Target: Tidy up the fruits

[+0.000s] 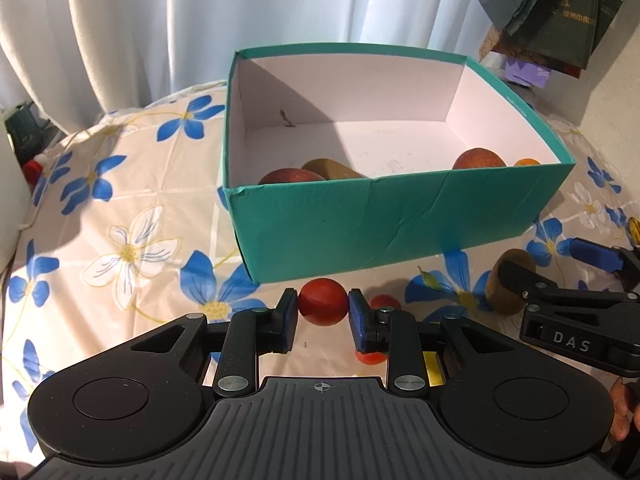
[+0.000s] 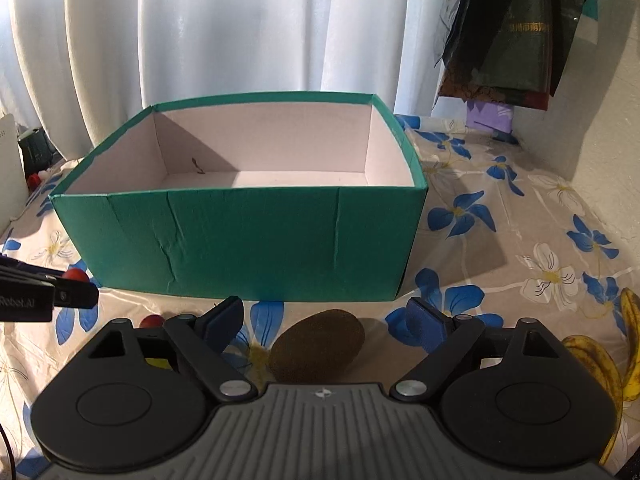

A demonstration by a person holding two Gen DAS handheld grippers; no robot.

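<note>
Left gripper [image 1: 323, 309] fingers clamped on red fruit [image 1: 322, 301] before teal box [image 1: 400, 216]. Right gripper [image 2: 324, 322] fingers spread wide around kiwi [image 2: 316, 346] on tabletop [image 2: 500, 216].

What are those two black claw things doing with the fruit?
A person is sorting fruit into the green box. The left gripper has its pads on either side of a red fruit on the table, right in front of the box. The right gripper is wide open around a kiwi, not squeezing it yet. A few fruits already sit in the box, and a banana lies off to the right.
</note>
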